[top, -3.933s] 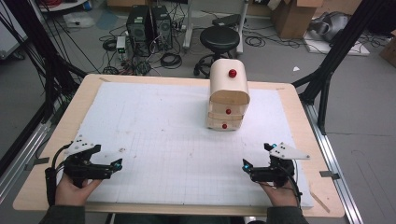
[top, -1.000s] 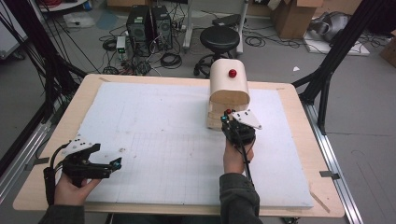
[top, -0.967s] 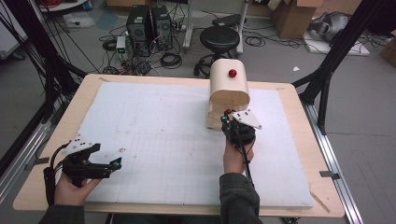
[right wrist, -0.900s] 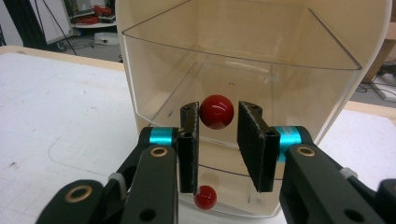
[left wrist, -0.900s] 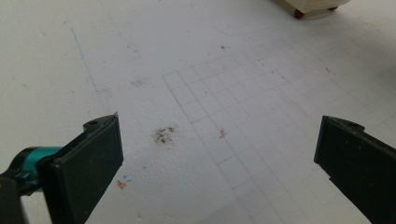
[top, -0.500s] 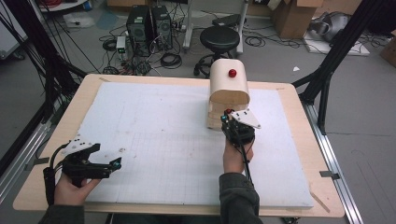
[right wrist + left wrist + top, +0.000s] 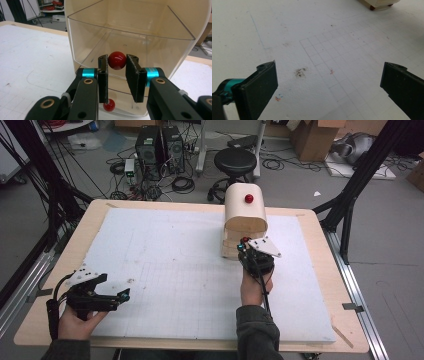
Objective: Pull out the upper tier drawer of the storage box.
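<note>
A small cream drawer cabinet (image 7: 244, 217) with a rounded top and a red ball on its roof (image 7: 248, 198) stands at the back right of the white foam board (image 7: 175, 255). My right gripper (image 7: 244, 243) is pressed against its front. In the right gripper view that gripper (image 7: 117, 65) is shut on the red knob (image 7: 117, 60) of a clear plastic drawer (image 7: 130, 37). A second red knob (image 7: 109, 105) sits lower down. At the front left my left gripper (image 7: 124, 296) hovers open over bare board (image 7: 329, 82), and a corner of the cabinet (image 7: 378, 3) shows far off.
The board lies on a wooden table (image 7: 60, 270) framed by black struts (image 7: 350, 195). Behind the table are a black stool (image 7: 235, 160), computer towers (image 7: 160, 145), cables and cardboard boxes (image 7: 315, 140). A dirt smudge (image 7: 300, 72) marks the board.
Since the oldest frame my right gripper went from the board's front right up to the cabinet's front. Within the last second neither hand visibly moved.
</note>
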The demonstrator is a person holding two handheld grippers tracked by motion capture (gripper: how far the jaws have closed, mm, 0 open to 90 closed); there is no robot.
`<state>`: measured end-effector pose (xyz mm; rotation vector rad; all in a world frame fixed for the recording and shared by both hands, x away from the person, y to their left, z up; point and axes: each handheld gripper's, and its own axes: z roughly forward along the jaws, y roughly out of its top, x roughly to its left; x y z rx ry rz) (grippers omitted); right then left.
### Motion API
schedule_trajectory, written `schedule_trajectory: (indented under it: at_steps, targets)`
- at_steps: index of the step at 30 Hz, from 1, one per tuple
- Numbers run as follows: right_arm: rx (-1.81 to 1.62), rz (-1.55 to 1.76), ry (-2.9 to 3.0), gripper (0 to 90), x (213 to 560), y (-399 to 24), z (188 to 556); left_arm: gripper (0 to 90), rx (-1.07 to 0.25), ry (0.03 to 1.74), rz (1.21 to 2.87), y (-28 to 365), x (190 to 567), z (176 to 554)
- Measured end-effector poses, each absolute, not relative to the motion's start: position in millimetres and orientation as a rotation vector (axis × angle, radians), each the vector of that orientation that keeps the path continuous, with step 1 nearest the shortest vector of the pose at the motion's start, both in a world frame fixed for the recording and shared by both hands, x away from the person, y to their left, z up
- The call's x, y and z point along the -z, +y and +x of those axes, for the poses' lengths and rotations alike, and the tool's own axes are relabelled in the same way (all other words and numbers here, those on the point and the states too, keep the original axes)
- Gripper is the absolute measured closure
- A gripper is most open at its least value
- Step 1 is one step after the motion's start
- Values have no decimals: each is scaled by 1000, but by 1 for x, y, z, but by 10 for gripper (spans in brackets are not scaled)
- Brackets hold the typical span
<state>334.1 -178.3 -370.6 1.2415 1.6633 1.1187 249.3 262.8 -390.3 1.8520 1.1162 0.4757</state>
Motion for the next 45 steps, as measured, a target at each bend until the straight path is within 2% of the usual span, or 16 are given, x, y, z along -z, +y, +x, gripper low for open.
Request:
schedule_trajectory:
  at_steps: [45]
  targets:
    - [-1160, 1237, 1674, 727, 369, -183, 312, 17, -484, 1109, 1854, 263, 388, 248]
